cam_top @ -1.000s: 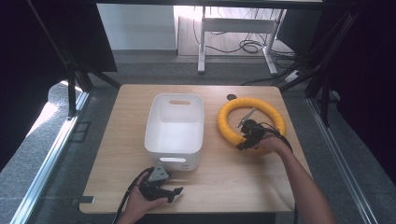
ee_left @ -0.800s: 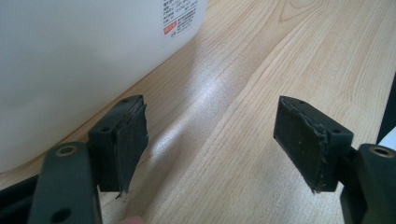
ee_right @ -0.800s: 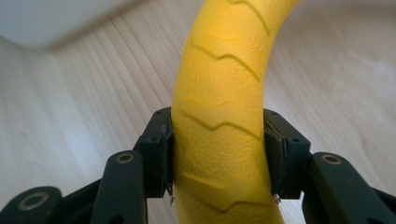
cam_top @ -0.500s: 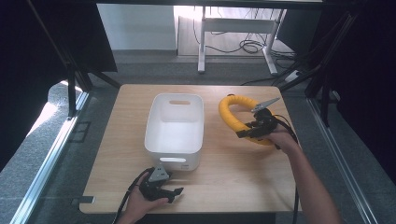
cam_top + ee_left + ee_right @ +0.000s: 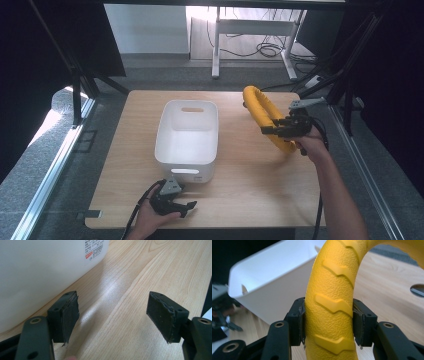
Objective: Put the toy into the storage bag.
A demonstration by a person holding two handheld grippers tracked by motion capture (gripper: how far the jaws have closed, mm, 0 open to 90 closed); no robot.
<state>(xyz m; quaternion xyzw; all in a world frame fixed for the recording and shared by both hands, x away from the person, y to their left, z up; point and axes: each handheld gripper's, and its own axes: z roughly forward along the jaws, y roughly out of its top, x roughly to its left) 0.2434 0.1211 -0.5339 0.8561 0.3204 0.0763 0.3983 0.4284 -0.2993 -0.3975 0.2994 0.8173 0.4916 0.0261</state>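
1. Your right gripper (image 5: pixel 267 130) is clamped across the yellow textured rubber ring with raised tread marks (image 5: pixel 265 116); in the right gripper view both pads press its sides (image 5: pixel 329 307).
2. Change since a second ago: the ring lay flat near the right far corner of the light wooden table (image 5: pixel 250 185); now it's tilted up on edge, its near part lifted in your grip, its far end low by the far edge. Grip holds, so the pick looks done.
3. Judgement: next is the carry left to the white rectangular plastic bin (image 5: pixel 187 131), which sits mid-table, left of the ring. It's empty as far as the high view shows.
4. Your left gripper (image 5: pixel 187 207) rests at the table's near edge, just in front of the bin's near wall, jaws wide apart, nothing between them (image 5: pixel 112 315). It hasn't shifted.
5. Writing: a small printed label with a red mark on the bin's wall (image 5: pixel 93 248); text is too small to read. No brand legible on the ring.
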